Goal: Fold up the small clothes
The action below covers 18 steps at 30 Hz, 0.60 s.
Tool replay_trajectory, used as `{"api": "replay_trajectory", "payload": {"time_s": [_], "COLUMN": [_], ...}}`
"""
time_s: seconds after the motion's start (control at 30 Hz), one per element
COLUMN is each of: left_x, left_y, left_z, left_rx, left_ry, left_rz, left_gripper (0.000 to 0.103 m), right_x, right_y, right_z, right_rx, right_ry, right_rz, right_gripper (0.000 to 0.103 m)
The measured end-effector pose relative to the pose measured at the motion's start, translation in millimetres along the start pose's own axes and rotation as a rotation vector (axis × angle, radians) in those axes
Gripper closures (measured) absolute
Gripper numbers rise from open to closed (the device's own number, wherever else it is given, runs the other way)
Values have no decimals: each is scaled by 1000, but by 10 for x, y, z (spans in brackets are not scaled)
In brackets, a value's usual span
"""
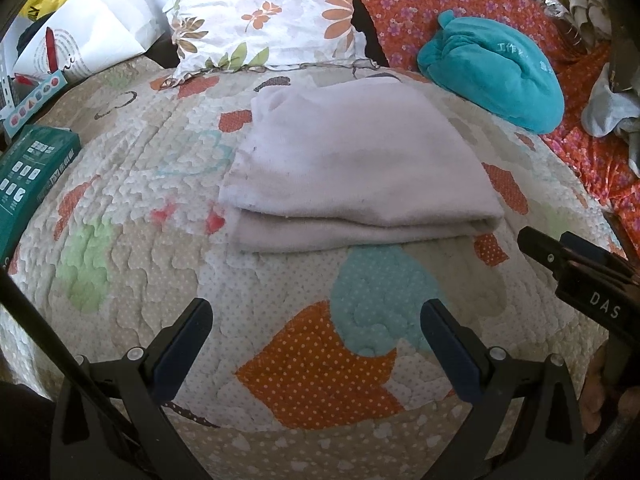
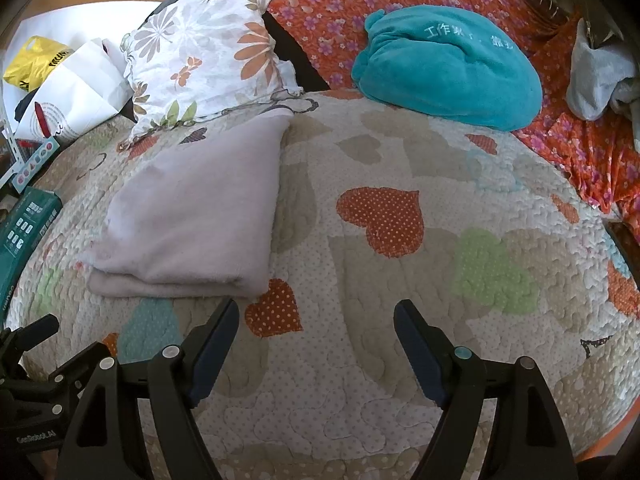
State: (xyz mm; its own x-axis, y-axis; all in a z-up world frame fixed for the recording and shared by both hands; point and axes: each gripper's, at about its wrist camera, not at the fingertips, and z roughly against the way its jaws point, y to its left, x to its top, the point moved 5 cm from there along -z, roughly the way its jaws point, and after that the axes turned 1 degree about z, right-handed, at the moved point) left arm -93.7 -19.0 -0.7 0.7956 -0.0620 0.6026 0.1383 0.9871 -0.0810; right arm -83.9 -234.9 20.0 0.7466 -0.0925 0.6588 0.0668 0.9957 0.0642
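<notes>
pale lilac garment (image 1: 356,156) lies folded flat on the quilt (image 1: 304,360). left gripper (image 1: 316,344) and right gripper (image 2: 316,344) both released, empty. teal bundle (image 2: 448,68) carries chinese lettering, possibly "工作".

Green box (image 1: 28,176) cut by left edge.

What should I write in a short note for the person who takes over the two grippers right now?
Left gripper: open, holds nothing, over the quilt in front of the garment.
Right gripper: open, holds nothing, to the right of the garment.
Pale pink garment: lies folded in layers on the quilt, not touched by either gripper.
Done: this piece looks folded.
Left: perhaps the grey cloth at the far right, still crumpled, if it belongs to the job.
</notes>
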Motion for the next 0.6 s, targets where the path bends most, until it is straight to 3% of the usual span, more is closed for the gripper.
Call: {"api": "replay_trajectory", "payload": {"time_s": [0.6], "left_x": [-33], "left_y": [81], "left_z": [-115], "left_rx": [1], "left_ry": [44], "left_rz": [18], "left_gripper": [0], "right_x": [-5], "right_y": [57], "right_z": [18], "right_rx": [16], "right_ry": [-11], "right_rz": [16], "right_gripper": [17]}}
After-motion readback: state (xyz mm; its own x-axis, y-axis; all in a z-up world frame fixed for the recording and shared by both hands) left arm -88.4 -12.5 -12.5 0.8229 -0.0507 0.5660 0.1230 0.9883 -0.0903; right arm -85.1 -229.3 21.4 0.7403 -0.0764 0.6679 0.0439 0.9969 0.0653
